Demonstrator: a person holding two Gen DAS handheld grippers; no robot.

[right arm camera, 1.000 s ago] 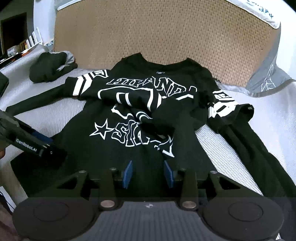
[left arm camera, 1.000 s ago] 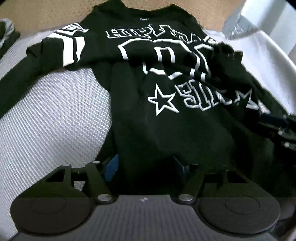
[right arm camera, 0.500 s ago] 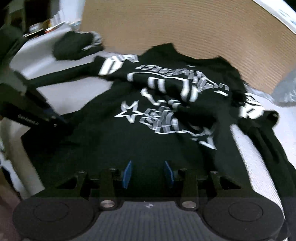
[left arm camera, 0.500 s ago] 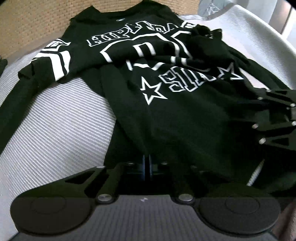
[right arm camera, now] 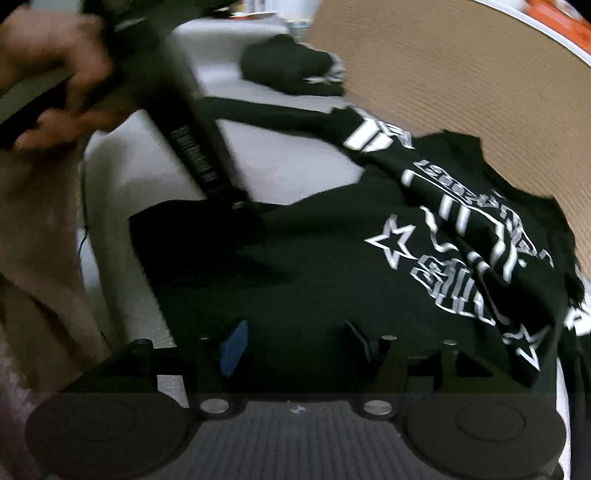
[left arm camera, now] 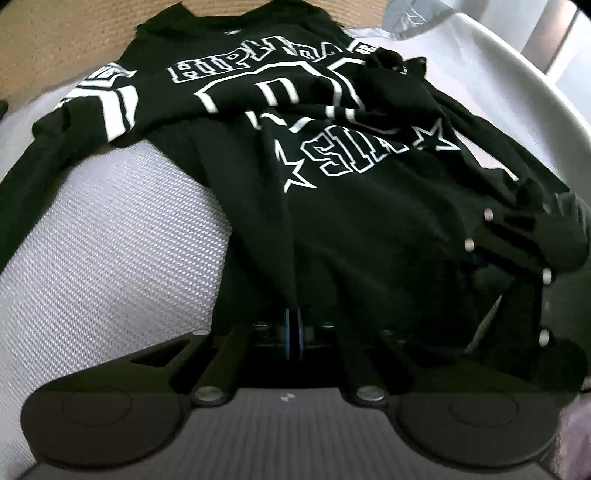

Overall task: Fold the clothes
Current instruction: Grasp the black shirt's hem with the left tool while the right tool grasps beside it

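Observation:
A black long-sleeved shirt (left arm camera: 369, 229) with white lettering and stars lies front up and rumpled on a white textured bed cover (left arm camera: 110, 258). My left gripper (left arm camera: 294, 334) is shut on the shirt's bottom hem near its left side. My right gripper (right arm camera: 295, 343) is open, its blue pads spread over the hem at the shirt's (right arm camera: 332, 266) other side. The right gripper also shows in the left wrist view (left arm camera: 517, 258), low over the right hem. The left gripper shows in the right wrist view (right arm camera: 236, 206), held by a hand, its tip on the hem.
A tan woven headboard (right arm camera: 461, 92) stands behind the shirt. A second dark garment (right arm camera: 291, 66) lies bunched at the far left of the bed. The shirt's left sleeve (left arm camera: 33, 177) stretches out over the cover. A grey pillow (left arm camera: 413, 14) sits at the back right.
My left gripper closed on the hem, having been open a second ago. My right gripper swung left and lower toward the hem and stayed open, its pads now wider apart.

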